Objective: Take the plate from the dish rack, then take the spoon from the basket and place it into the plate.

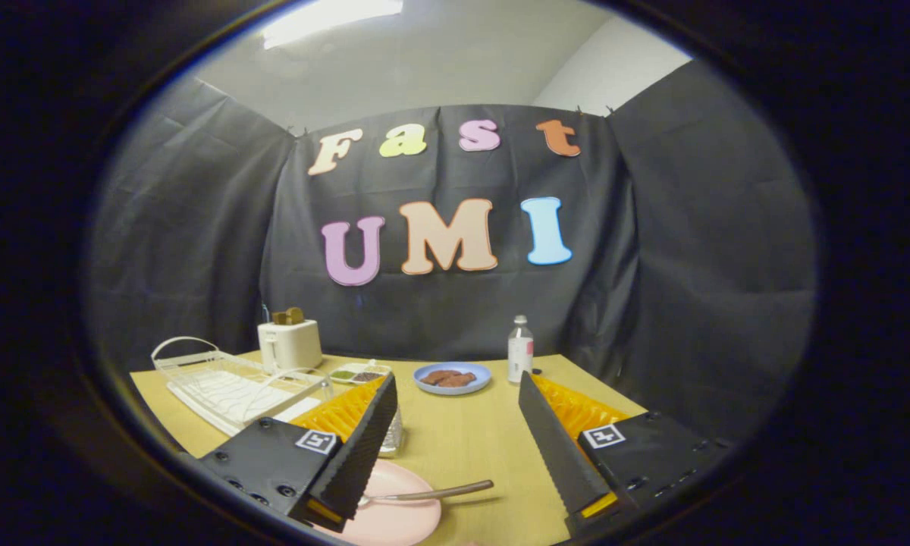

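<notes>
1. The pink plate (394, 516) lies flat on the yellow table (462, 440), low down beside the gripper's left finger, which covers part of its near rim.
2. The spoon (425, 495) rests in the plate with its bowl end tucked behind that left finger; its brown handle sticks out past the plate's rim, out over the table and into the gap between the two fingers.
3. The gripper (455, 387) hangs just above the plate with its jaws wide apart, holding nothing; neither finger touches the spoon.
4. Just beyond the plate, right behind the left finger, something clear like a glass (391, 436) peeks out; most of it is hidden, so I can't say more.
5. Farther back from the plate, at mid-table, sits a blue plate (453, 377) with brown pieces of food on it.
6. Beside that, away from the pink plate's side, a small clear bottle (520, 349) with a white cap stands upright.
7. Up the table from the pink plate and to its left is the white wire dish rack (231, 383).
8. Behind the rack stands a white toaster (290, 343) with brown slices in its slots, and next to it a small tray (360, 373) with green and dark contents.
</notes>
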Demonstrator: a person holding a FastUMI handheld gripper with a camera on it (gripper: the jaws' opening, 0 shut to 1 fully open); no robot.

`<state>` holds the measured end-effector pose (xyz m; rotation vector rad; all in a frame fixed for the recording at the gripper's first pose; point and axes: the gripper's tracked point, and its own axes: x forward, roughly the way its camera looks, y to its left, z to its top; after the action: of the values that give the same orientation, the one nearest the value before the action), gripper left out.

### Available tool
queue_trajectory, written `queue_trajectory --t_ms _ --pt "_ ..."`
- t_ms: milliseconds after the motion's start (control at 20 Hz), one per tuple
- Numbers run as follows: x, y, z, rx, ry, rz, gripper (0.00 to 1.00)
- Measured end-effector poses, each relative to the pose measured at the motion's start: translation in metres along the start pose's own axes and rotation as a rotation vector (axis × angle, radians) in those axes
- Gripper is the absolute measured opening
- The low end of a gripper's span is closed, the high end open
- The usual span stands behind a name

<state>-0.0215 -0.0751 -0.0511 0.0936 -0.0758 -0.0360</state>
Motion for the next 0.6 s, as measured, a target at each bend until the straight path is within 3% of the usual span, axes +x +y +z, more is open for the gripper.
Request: queue_trajectory --t_ms 600 --pt "-0.006 0.032 -0.003 -0.112 0.005 0.052 1.0"
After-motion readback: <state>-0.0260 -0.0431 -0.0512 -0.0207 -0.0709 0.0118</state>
